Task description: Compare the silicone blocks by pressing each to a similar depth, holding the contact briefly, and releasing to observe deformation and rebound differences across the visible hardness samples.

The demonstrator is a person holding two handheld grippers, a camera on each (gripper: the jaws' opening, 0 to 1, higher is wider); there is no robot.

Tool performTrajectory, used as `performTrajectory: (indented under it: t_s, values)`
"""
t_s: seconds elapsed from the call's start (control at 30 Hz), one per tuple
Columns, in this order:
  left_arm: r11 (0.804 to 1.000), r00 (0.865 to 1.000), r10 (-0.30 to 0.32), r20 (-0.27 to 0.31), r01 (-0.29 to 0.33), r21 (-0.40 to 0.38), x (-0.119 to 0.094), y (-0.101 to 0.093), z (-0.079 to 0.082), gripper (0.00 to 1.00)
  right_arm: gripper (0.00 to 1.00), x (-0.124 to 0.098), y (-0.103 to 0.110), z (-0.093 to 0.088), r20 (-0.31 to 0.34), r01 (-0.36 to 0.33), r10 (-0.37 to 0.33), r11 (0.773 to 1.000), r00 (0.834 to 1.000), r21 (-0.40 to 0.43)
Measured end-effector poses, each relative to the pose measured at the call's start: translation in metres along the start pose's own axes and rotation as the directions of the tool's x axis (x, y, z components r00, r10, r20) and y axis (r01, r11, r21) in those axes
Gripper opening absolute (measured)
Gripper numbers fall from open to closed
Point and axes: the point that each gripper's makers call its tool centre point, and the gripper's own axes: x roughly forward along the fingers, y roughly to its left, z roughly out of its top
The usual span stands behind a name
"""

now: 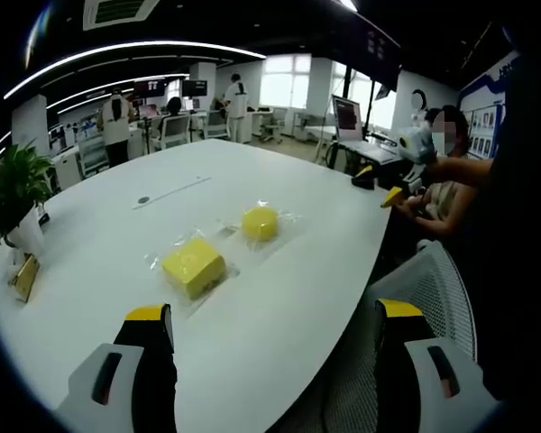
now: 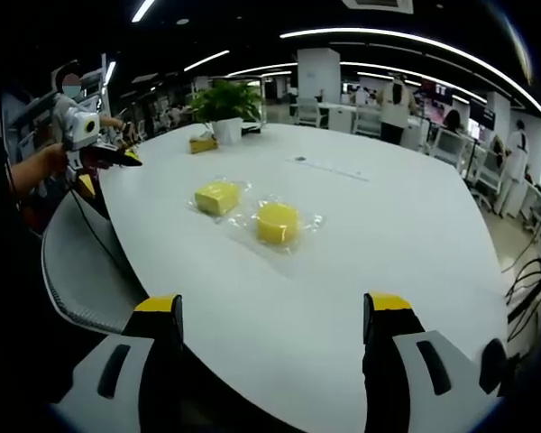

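Observation:
Two yellow silicone blocks lie in clear wrappers on the white table (image 1: 279, 180). In the left gripper view the square block (image 1: 192, 266) is nearer and the round block (image 1: 260, 223) sits just beyond it. My left gripper (image 1: 272, 311) is open and short of the square block, touching nothing. In the right gripper view the round block (image 2: 278, 223) is ahead and the square block (image 2: 217, 197) lies to its left. My right gripper (image 2: 272, 305) is open over the table's near part (image 2: 279, 334), well short of both. Each gripper also shows in the other's view: right gripper (image 1: 398, 185), left gripper (image 2: 108, 170).
A potted plant (image 1: 13, 194) (image 2: 225, 99) and a small tan box (image 1: 25, 275) (image 2: 203, 142) stand near one table end. A grey mesh chair (image 1: 424, 280) (image 2: 81, 262) is at the table's edge. Desks, screens and people fill the office behind.

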Motion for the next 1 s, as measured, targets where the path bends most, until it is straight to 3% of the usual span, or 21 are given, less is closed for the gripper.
performTrajectory:
  t_s: [0.67,1.0]
  values:
    - [1.0,1.0,0.004,-0.005,-0.004,-0.008,0.001,0.0,-0.003,0.92,0.76,0.002,0.002,-0.002,0.011,-0.01,0.01,1.0,1.0,0.013]
    - [0.999,0.999,0.036,0.014,-0.036,-0.018,-0.006,0.004,-0.009,0.93,0.96,-0.003,0.012,0.013,0.141,-0.024,0.021,1.0,0.99,0.015]
